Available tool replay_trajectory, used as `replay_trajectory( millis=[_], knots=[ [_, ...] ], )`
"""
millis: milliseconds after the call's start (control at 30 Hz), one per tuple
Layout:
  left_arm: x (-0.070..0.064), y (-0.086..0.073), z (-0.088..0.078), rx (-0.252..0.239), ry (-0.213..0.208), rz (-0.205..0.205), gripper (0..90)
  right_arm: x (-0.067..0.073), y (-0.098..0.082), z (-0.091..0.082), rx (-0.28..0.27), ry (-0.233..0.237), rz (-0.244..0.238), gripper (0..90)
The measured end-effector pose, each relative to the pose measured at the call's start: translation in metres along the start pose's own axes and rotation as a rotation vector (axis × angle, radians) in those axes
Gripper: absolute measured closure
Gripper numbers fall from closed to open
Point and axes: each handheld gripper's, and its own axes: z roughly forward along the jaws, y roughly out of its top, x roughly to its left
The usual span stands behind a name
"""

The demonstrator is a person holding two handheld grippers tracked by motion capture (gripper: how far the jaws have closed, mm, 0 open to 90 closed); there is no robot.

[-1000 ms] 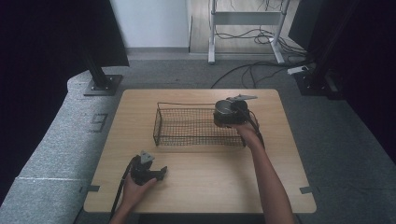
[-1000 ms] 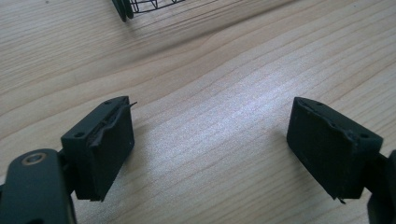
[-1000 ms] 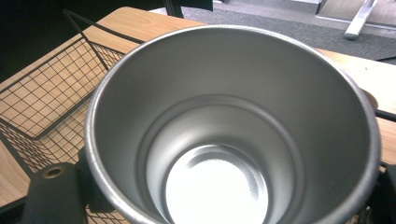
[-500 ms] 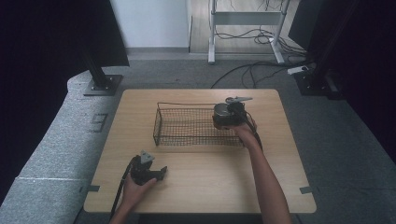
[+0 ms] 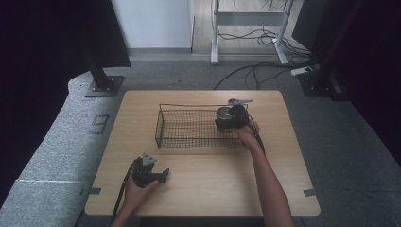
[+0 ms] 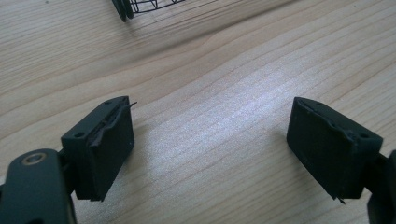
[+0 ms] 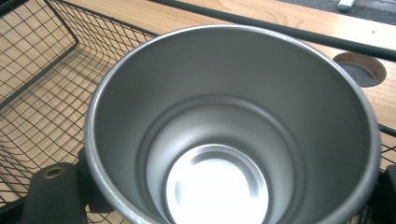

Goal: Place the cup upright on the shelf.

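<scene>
A black wire basket (image 5: 159, 126) stands in the middle of the wooden table (image 5: 213, 189). My right gripper (image 5: 228, 120) is shut on a steel cup (image 5: 222, 113) and holds it upright at the basket's right end, inside the rim. In the right gripper view the empty cup (image 7: 233, 140) sits between the jaws, with basket mesh (image 7: 37, 70) beneath and to the left. My left gripper (image 5: 163, 173) rests on the table near the front left, open. In the left gripper view its jaws stand wide apart over bare wood, left gripper (image 6: 210, 140), with a basket corner (image 6: 140, 5) at the top.
Behind the basket a round cable hole (image 7: 359, 70) is cut into the tabletop. Grey carpet, black stands (image 5: 101, 80) and cables (image 5: 265, 66) lie beyond the far edge of the table.
My right gripper has shifted the cup slightly to the left and nearer, lower into the basket's right end. The left gripper has stayed put.
</scene>
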Motion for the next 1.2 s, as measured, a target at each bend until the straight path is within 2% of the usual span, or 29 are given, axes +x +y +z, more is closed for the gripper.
replay_trajectory(
  millis=[233, 467, 733, 1200],
  knots=[
    [0.0, 0.0, 0.0, 0.0, 0.0, 0.0, 14.9, 0.002, -0.001, 0.002, 0.018, 0.0, -0.013, 18.0],
    [0.0, 0.0, 0.0, 0.0, -0.001, 0.001, 14.9, 0.0, -0.001, 0.004, 0.037, 0.001, 0.0, 18.0],
    [0.0, 0.0, 0.0, 0.0, -0.001, 0.001, 14.9, 0.002, 0.002, 0.009, 0.109, -0.009, -0.011, 17.9],
    [0.0, 0.0, 0.0, 0.0, -0.001, 0.002, 14.9, 0.001, 0.004, 0.015, 0.152, -0.012, -0.015, 17.8]
  ],
)
